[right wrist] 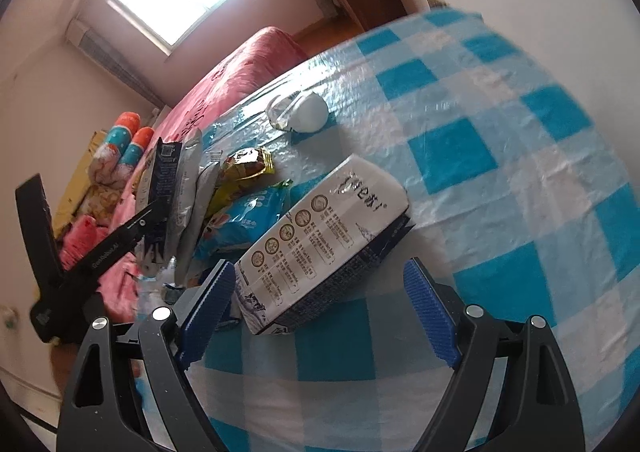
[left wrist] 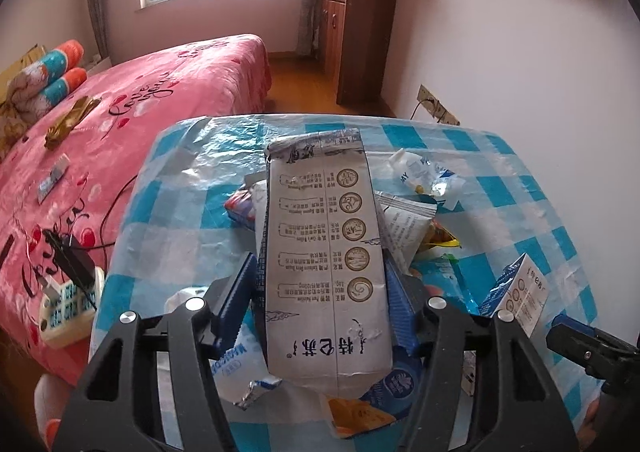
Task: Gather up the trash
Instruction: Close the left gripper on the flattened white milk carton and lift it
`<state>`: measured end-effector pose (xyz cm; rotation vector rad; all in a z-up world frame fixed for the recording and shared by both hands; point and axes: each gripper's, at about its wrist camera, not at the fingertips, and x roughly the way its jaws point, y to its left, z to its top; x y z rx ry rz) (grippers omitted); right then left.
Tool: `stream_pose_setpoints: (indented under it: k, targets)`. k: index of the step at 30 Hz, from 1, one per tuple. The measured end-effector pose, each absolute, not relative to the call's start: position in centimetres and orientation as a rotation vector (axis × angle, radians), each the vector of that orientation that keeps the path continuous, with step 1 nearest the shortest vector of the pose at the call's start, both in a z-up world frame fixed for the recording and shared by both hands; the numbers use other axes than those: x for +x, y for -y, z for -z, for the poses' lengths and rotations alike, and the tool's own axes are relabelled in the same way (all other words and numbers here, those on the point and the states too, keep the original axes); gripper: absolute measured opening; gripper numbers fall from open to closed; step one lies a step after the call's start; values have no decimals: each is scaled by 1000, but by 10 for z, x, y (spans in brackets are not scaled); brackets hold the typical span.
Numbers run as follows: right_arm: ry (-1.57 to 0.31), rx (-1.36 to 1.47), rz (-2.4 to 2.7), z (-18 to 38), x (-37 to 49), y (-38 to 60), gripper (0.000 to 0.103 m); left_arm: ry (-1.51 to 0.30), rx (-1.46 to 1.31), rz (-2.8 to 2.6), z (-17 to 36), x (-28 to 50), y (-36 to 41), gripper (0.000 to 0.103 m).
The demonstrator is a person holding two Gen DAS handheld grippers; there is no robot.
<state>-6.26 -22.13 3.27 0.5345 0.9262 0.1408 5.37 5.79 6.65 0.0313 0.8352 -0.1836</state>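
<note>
Left gripper (left wrist: 320,292): clenched on a white milk carton (left wrist: 326,252), raised over the wrapper heap (left wrist: 416,228) mid-table.
Right gripper (right wrist: 320,304): released, hovering over a second carton (right wrist: 320,240) lying flat, apparently untouched.
Checked tablecloth (right wrist: 500,112): bare from 12 to 4 o'clock; wrappers crowd 10 o'clock; bed (left wrist: 140,112) beyond the 9 o'clock edge.

White milk carton (left wrist: 326,264) upright between jaws, wrappers (left wrist: 420,188) behind
</note>
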Motion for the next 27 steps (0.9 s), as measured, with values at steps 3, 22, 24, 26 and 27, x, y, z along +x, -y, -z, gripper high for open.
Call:
stream_pose_setpoints:
  k: [3,22,24,26,27]
  targets:
    - [-892,441,-140,-41,-68,209,85,-824,-9,174,-67,43,-68,60]
    - [-860,80,-450,-34,-82,84,85,-810,-169,121,-58,-9,-130,68]
    - [-863,66,-459,-30,-81,80,85,-795,-183,110,-59,-12,-136,74]
    - [-869,46,-463,-27,-82,74,85,-797,-196,85,-56,-11,-145,82]
    - [-871,38,-466,-26,-81,72,85,-796,-199,66,-54,-9,-149,83]
